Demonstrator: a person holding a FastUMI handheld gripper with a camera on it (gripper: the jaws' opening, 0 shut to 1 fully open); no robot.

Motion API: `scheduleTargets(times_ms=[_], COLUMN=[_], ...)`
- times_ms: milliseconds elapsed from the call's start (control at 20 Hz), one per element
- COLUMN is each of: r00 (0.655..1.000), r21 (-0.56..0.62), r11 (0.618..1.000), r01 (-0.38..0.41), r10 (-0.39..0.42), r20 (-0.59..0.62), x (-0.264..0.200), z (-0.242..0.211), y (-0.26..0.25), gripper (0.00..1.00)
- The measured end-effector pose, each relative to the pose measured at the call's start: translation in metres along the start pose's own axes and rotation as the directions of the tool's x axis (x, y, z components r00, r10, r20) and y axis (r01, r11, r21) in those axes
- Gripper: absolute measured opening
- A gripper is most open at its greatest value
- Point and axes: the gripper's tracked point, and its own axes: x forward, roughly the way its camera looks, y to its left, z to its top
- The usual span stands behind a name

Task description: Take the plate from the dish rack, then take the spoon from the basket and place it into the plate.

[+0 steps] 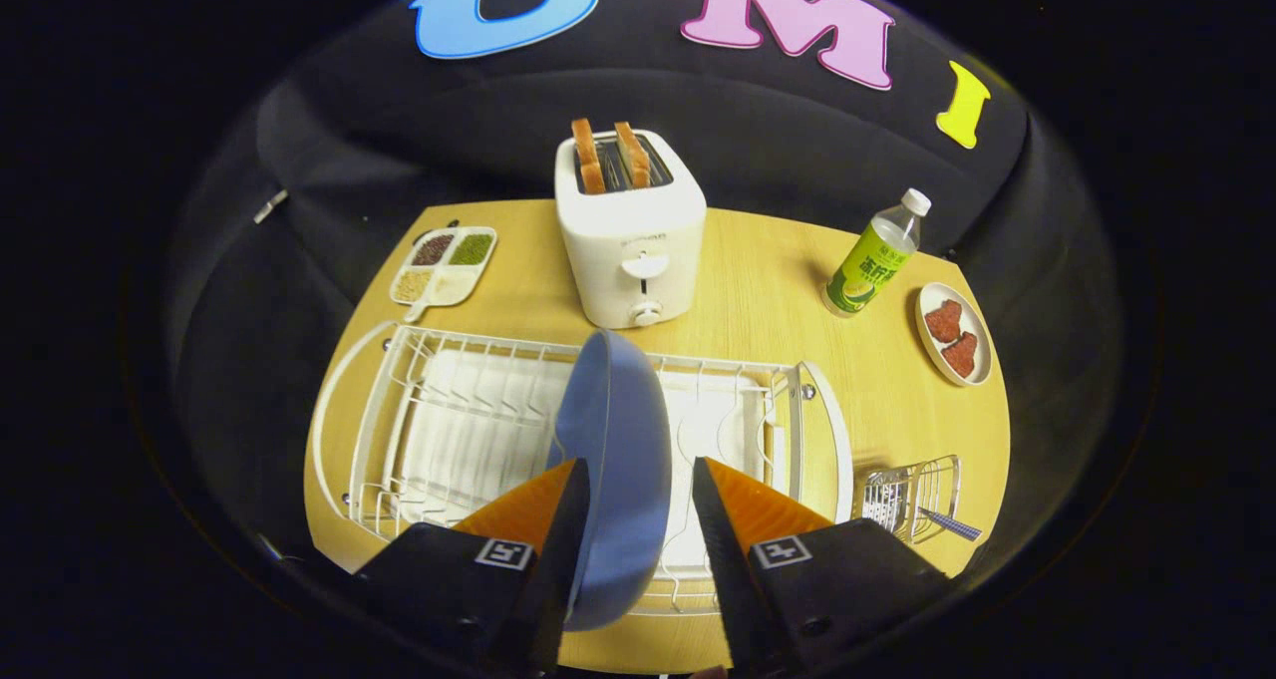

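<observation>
Gripper view: the blue plate (618, 460) stands on edge between the fingers (543, 519), apparently clamped at its rim, above the dish rack (439, 420), ready to lift clear; beside the rack, the basket (912, 495) holds the spoon (952, 526).

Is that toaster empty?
No, two slices of bread stand upright in the slots of the toaster, beyond the gripper and plate.
</observation>
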Motion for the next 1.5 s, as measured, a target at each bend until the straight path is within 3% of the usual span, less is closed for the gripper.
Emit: scheduleTargets(times_ms=[50, 100, 350, 600, 1050, 1250, 1500], r00=[0.999, 0.998, 0.993, 0.99, 0.987, 0.968, 0.952], r21=[-0.008, -0.017, -0.02, -0.035, 0.122, 0.135, 0.147], r11=[1.0, 0.999, 0.994, 0.989, 0.991, 0.978, 0.969], r01=[0.029, 0.05, 0.104, 0.142, -0.063, -0.156, -0.199], r10=[-0.029, -0.05, -0.105, -0.142, 0.044, 0.124, 0.155], r20=[-0.016, -0.031, -0.062, 0.014, 0.153, 0.218, 0.266], x=[0.005, 0.012, 0.008, -0.012, -0.081, -0.117, -0.152], z=[-0.003, -0.006, 0.001, 0.028, 0.058, 0.045, 0.005], y=[-0.001, -0.005, 0.004, -0.008, -0.023, -0.053, -0.112], gripper=[0.58, 0.43, 0.36, 0.33, 0.33, 0.33, 0.32])
